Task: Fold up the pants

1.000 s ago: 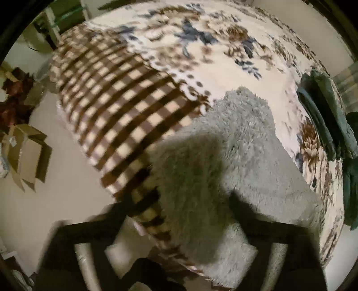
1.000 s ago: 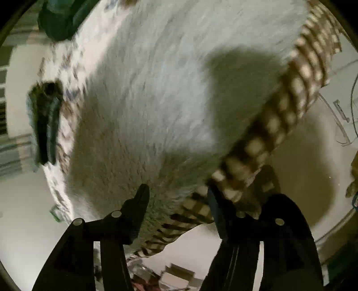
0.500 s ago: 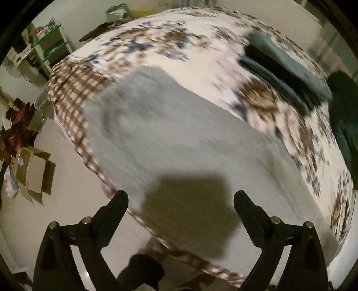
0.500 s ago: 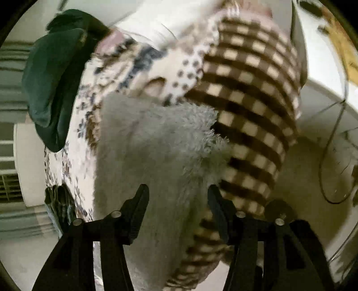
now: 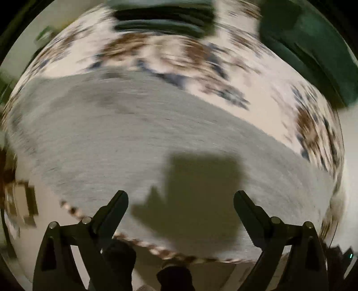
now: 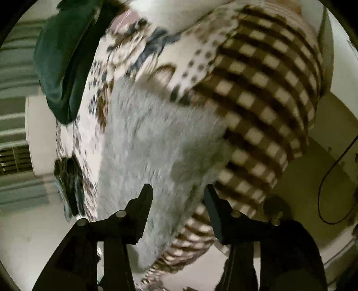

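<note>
so the fuzzy grey pants are lying flat on the bed, spread over the flowery blanket and running right up to the near edge where the brown check border hangs over. left wrist view is pretty smeared, but you can still see the left gripper with its jaws spread wide, nothing between them, hanging above the grey fabric with its blocky shadow falling on the cloth just past the tips. at 12 o'clock in that view there's a folded dark green pile, and a bigger dark green heap at about 2 o'clock.

right wrist view: the right gripper has just been opening its jaws, they're apart and not pinching anything, with the fluffy pants edge sitting in the gap beyond the tips. check border is off at 2 o'clock, the green heap at 10 o'clock. a black cable loops on the floor at 3 o'clock.
</note>
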`<state>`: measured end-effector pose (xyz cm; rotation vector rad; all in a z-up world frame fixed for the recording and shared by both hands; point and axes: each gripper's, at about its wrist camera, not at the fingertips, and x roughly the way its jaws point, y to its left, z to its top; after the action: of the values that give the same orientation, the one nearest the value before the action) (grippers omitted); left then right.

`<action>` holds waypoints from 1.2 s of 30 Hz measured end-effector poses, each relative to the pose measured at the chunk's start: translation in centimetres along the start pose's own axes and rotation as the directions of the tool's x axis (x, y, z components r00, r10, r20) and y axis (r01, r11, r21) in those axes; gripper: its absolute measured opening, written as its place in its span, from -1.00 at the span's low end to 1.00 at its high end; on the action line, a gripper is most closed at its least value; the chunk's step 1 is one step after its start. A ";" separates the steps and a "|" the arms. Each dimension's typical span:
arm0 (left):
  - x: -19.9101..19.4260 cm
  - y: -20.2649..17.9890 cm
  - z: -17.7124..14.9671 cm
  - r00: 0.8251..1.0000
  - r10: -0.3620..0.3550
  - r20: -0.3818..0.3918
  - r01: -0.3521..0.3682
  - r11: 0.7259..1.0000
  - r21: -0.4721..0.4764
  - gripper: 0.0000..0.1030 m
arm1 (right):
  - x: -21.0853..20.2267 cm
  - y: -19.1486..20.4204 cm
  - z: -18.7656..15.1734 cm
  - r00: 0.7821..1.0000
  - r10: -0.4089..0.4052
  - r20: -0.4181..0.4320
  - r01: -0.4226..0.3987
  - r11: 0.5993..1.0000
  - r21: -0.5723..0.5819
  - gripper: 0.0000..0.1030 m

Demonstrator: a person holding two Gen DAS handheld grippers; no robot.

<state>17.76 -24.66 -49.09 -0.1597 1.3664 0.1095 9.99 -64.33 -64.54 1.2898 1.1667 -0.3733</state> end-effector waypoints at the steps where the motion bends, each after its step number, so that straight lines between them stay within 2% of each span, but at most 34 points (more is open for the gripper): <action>1: 0.8 -2.0 -0.1 1.000 -0.001 -0.008 0.002 0.999 0.050 0.87 | 0.2 -0.5 0.4 1.000 -0.003 -0.002 0.003 1.000 0.012 0.10; 2: 1.4 -3.5 -0.2 1.000 -0.006 -0.011 0.007 0.997 0.082 0.87 | 0.8 -1.4 0.9 1.000 -0.012 -0.014 0.013 0.999 0.036 0.19; 4: 2.6 -5.7 -0.4 1.000 -0.016 -0.022 0.019 0.992 0.127 0.87 | 2.3 -3.0 1.3 0.998 0.048 -0.045 -0.044 0.995 0.088 0.39; 8: 6.5 -8.7 -1.3 0.996 -0.027 -0.082 0.042 0.982 0.185 0.87 | 5.2 -4.7 2.1 0.983 0.176 -0.058 -0.167 0.977 0.130 0.40; 10: 8.6 -8.8 -1.9 0.993 -0.014 -0.117 0.036 0.981 0.189 0.87 | 5.3 -4.9 2.3 0.958 0.288 0.006 -0.286 0.948 0.136 0.19; 12: 10.0 -8.5 -2.1 0.991 -0.014 -0.136 0.038 0.983 0.178 0.90 | 5.2 -4.5 2.7 0.925 0.374 0.065 -0.379 0.919 0.109 0.19; 14: 11.0 -8.0 -2.2 0.990 -0.034 -0.134 0.057 0.983 0.175 0.99 | 5.9 -4.2 3.1 0.913 0.401 0.070 -0.407 0.908 0.098 0.19; 16: 11.4 -8.0 -2.0 0.990 -0.043 -0.137 0.068 0.981 0.183 1.00 | 7.5 -4.0 3.6 0.919 0.392 0.046 -0.395 0.914 0.095 0.27; 18: 11.9 -8.1 -1.8 0.989 -0.036 -0.142 0.064 0.978 0.198 1.00 | 9.0 -3.9 4.0 0.912 0.411 0.023 -0.411 0.906 0.100 0.36; 22: 12.0 -8.2 -1.9 0.995 -0.019 -0.102 0.040 0.977 0.211 1.00 | 9.6 -2.5 4.0 0.895 0.445 0.000 -0.444 0.894 0.058 0.37; 24: 12.0 -8.2 -2.0 0.995 -0.009 -0.098 0.029 0.978 0.206 1.00 | 9.7 -1.5 3.4 0.896 0.444 -0.012 -0.443 0.896 0.029 0.37; 26: 12.0 -8.3 -1.9 0.994 -0.004 -0.113 0.028 0.978 0.209 1.00 | 10.1 -0.8 2.9 0.908 0.418 -0.022 -0.418 0.908 0.015 0.23; 27: 11.8 -8.3 -1.7 0.992 -0.010 -0.123 0.035 0.978 0.207 1.00 | 10.5 -0.6 2.7 0.920 0.391 -0.028 -0.391 0.921 0.005 -0.20; 28: 11.7 -8.8 -1.0 0.992 -0.017 -0.126 0.043 0.979 0.201 1.00 | 10.5 -0.6 2.6 0.926 0.376 -0.023 -0.376 0.927 0.016 -0.48; 32: 9.5 -7.7 0.1 0.990 -0.084 -0.113 0.102 0.981 0.165 1.00 | 8.4 -0.5 2.7 0.931 0.360 0.058 -0.363 0.930 0.048 -0.60; 36: 5.6 -4.5 0.6 0.995 -0.085 -0.053 0.090 0.991 0.102 1.00 | 4.9 2.9 1.4 0.939 0.331 0.089 -0.327 0.943 -0.057 -0.63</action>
<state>20.26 -29.04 -54.17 -0.1351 1.4084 -0.0397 14.99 -62.87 -67.21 1.3863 0.8521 -0.1617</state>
